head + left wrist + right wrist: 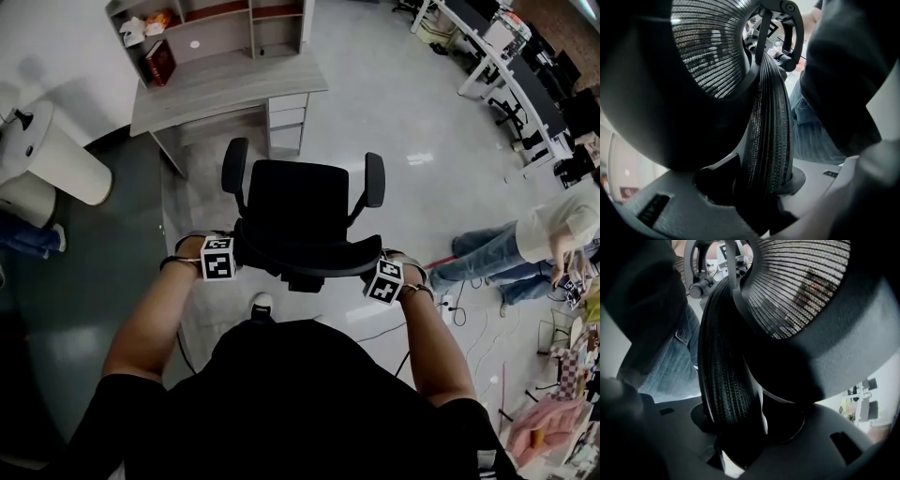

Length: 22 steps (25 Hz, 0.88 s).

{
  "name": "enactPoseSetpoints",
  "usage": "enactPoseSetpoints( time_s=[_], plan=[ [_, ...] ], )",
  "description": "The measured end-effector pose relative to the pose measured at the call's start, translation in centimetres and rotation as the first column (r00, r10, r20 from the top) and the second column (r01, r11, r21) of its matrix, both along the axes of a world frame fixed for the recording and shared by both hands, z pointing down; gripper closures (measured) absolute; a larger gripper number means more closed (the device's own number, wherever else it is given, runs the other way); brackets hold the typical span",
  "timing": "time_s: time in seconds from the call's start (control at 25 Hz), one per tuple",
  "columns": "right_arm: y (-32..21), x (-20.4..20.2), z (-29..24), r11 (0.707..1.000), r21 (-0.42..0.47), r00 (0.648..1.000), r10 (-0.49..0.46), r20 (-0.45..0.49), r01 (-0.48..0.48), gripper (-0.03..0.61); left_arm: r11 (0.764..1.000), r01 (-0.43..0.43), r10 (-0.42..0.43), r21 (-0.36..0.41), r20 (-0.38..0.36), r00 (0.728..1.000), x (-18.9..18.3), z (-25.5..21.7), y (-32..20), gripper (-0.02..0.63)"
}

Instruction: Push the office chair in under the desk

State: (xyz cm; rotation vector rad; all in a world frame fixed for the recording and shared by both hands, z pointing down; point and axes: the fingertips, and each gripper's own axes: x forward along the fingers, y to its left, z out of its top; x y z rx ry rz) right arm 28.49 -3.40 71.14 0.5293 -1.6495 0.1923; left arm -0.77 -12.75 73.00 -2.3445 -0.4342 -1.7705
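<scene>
**Black Top, Jeans, Chequered Cubes**

Black short-sleeved top (309, 394), blue jeans (813, 136), one white shoe (262, 302). The left gripper (761, 204) and right gripper (740, 448) are grey plastic (each bears a black-and-white marker cube (217, 259)), with dark bands (172, 263) at the wrists.

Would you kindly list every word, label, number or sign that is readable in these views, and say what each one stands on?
No text can be read in any view.
Red book: cover print too small to read.
Left marker cube and right marker cube: black-and-white square patterns only, no letters or digits.
Office chair: no label or brand visible.
</scene>
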Motion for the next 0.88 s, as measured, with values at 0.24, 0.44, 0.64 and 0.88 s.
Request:
enactPoseSetpoints(
  time_s=[0.24, 0.44, 0.64, 0.88],
  plan=[
    [-2.9, -3.0, -0.2, 0.997, 0.003, 0.997, -0.077, 0.0, 0.077, 0.368, 0.997, 0.077, -0.077, 0.003, -0.002, 0.997, -3.7, -0.1, -0.7, 0.425],
    [-5.5, -5.5, -0.2, 0.99, 0.01, 0.99, -0.138, 0.002, 0.138, 0.368, 0.99, 0.14, -0.14, -0.003, 0.009, 0.99, -6.5, -0.2, -1.3, 0.425],
    [-7.9, -8.3, -0.2, 0.981, 0.025, 0.981, -0.191, -0.005, 0.191, 0.368, 0.98, 0.2, -0.2, 0.007, 0.003, 0.98, -9.6, 0.0, -2.1, 0.425],
    [-10.1, -11.0, -0.3, 0.968, 0.042, 0.969, -0.247, -0.004, 0.246, 0.368, 0.967, 0.254, -0.254, 0.001, 0.01, 0.967, -12.5, -0.1, -2.4, 0.425]
  ],
)
